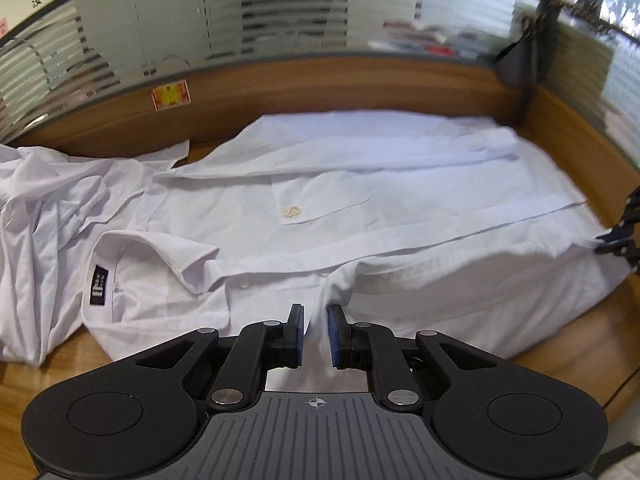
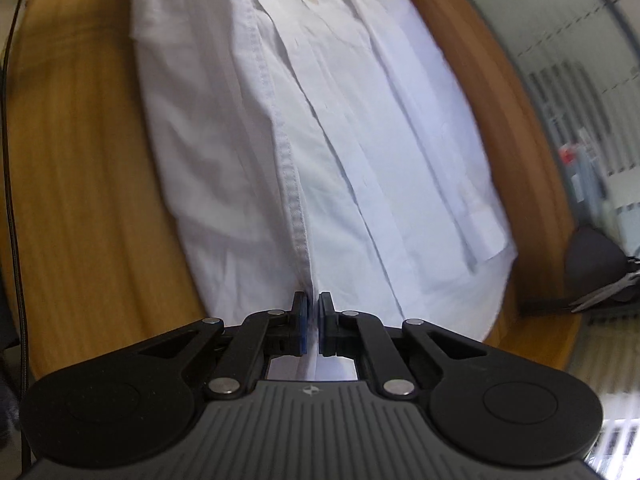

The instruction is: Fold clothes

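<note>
A white button-up shirt (image 1: 340,200) lies spread across the wooden desk, its collar with a dark label (image 1: 98,283) at the near left and a chest pocket with a small crest mid-way. My left gripper (image 1: 316,312) is shut on a pinch of the shirt's near side edge, below the collar. In the right wrist view the same shirt (image 2: 340,128) stretches away lengthwise, and my right gripper (image 2: 313,304) is shut on its hem at a stitched seam. The right gripper's tips (image 1: 616,240) also show at the far right edge of the left wrist view, holding the lifted hem.
A second crumpled white garment (image 1: 44,216) lies at the left of the desk. A wooden back panel (image 1: 320,84) with frosted glass above it borders the desk. A dark object (image 2: 592,256) sits at the right corner. A black cable (image 2: 12,200) runs along the desk's left edge.
</note>
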The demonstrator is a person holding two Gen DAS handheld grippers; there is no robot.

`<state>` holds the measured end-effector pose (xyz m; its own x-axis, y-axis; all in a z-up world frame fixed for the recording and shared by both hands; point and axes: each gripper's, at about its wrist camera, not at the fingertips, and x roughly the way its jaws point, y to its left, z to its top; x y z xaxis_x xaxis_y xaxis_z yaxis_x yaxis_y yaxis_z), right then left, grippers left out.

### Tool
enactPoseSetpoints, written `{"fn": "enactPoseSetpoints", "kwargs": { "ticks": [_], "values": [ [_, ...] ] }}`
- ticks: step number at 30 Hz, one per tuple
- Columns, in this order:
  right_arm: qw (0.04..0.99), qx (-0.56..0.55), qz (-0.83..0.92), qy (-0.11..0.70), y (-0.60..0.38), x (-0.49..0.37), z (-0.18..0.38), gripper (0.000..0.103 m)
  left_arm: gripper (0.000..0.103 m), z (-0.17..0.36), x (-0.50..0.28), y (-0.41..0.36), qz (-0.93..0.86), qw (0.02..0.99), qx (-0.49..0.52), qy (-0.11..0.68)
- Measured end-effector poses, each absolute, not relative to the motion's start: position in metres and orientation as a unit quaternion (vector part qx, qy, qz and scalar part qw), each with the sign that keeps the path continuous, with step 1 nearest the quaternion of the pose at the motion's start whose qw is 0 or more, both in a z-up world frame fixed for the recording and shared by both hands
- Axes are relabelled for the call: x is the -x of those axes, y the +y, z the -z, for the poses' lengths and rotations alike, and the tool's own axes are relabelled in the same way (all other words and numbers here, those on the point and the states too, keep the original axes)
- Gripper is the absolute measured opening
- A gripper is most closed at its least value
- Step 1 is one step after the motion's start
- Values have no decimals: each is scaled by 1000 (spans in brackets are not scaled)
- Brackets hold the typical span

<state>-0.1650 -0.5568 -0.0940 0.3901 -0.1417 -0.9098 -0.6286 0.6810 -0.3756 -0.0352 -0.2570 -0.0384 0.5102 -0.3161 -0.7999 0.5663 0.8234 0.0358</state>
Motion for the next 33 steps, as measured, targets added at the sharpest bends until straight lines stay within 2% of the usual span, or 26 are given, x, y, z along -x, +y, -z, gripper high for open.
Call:
{"fn": "enactPoseSetpoints", "kwargs": {
  "ticks": [5,12,15,18,19,20,22,24,25,26,33],
  "values": [
    [725,338,-182,571,-565,120,115,6,15,68,-1,-272,238,840,-157,461],
    [721,311,-187,590,-574,87,133,8,15,103,-28,-281,218,825,-157,496],
    [729,296,-185,589,-574,91,137,12,17,106,-29,-279,224,833,-145,484],
    [746,275,-180,580,-579,96,134,14,18,92,-30,-263,245,855,-80,449],
    [753,266,-176,575,-582,98,132,17,21,85,-31,-256,252,860,-57,441],
    [762,255,-173,570,-584,100,129,26,22,79,-31,-249,254,864,-42,433],
    [782,231,-165,555,-587,104,120,39,27,65,-30,-233,250,872,-26,420],
    [799,224,-141,540,-589,110,110,58,33,58,-26,-212,247,870,-16,427],
    [808,224,-126,529,-589,113,104,75,39,54,-24,-201,245,869,-11,431],
    [819,218,-113,518,-591,115,98,79,41,55,-21,-190,240,867,-11,437],
    [857,122,-52,498,-606,131,70,80,42,68,9,-144,226,860,-50,454]
  ]
}}
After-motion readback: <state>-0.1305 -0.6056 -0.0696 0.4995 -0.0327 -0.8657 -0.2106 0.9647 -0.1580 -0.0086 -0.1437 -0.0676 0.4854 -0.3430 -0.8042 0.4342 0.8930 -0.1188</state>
